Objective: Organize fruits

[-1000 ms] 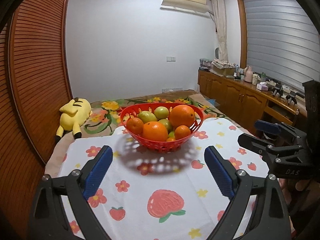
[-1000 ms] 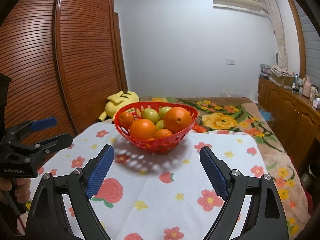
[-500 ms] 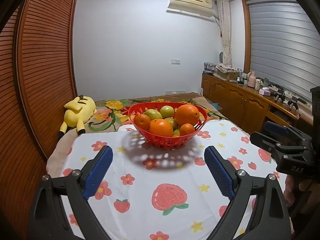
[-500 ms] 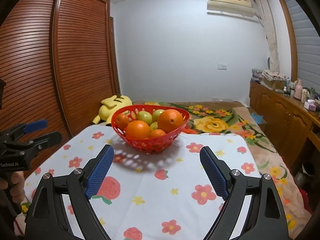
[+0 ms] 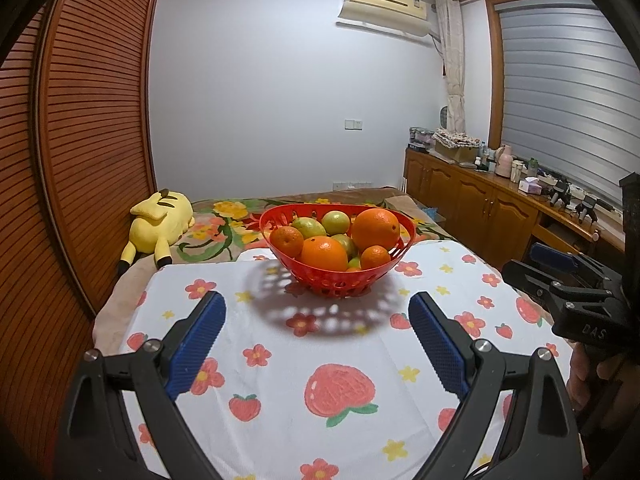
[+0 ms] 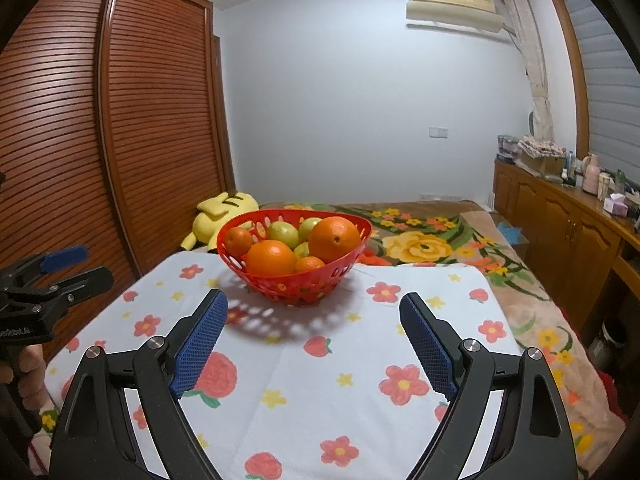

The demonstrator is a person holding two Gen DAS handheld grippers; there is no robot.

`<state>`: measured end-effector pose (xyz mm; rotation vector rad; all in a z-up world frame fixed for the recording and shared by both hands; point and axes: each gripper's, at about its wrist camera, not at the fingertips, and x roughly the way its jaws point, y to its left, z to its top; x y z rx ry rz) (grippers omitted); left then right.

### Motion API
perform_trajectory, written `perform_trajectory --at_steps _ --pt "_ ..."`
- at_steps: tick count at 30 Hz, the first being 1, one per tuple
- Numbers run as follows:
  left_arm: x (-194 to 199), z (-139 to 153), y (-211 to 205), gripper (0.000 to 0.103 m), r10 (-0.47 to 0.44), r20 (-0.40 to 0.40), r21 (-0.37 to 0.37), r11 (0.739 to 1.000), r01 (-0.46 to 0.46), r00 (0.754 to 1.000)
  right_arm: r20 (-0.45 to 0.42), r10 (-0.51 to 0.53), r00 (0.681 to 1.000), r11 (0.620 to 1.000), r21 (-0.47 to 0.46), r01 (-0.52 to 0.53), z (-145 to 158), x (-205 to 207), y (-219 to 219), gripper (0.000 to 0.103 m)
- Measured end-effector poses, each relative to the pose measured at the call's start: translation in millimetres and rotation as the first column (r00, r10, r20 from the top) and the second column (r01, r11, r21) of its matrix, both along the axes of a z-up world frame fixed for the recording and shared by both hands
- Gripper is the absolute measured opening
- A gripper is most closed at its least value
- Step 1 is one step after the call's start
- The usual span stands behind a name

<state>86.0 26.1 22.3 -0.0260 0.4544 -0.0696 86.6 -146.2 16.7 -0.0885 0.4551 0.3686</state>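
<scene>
Tools [image 5: 316, 336] [image 6: 314, 332] wide open, empty

A yellow plush [image 5: 160, 222] lies on the floral bedspread [image 6: 424, 240] beside the slatted wardrobe [image 5: 92, 152]. An air conditioner [image 5: 386, 6] hangs above the wooden cabinets [image 5: 480, 206].

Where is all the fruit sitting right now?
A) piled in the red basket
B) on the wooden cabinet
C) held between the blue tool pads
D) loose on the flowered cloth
A: the oranges and green fruits are heaped inside the red basket, and both tools are open and hold nothing.
</scene>
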Motion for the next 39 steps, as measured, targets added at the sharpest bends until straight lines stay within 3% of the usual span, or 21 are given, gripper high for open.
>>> perform_trajectory --at_steps 39 --pt "-8.9 6.6 2.0 0.094 0.020 0.010 0.010 1.000 -0.020 1.000 0.008 0.000 1.000 1.000 -0.001 0.000 1.0 -1.1 0.9 0.090"
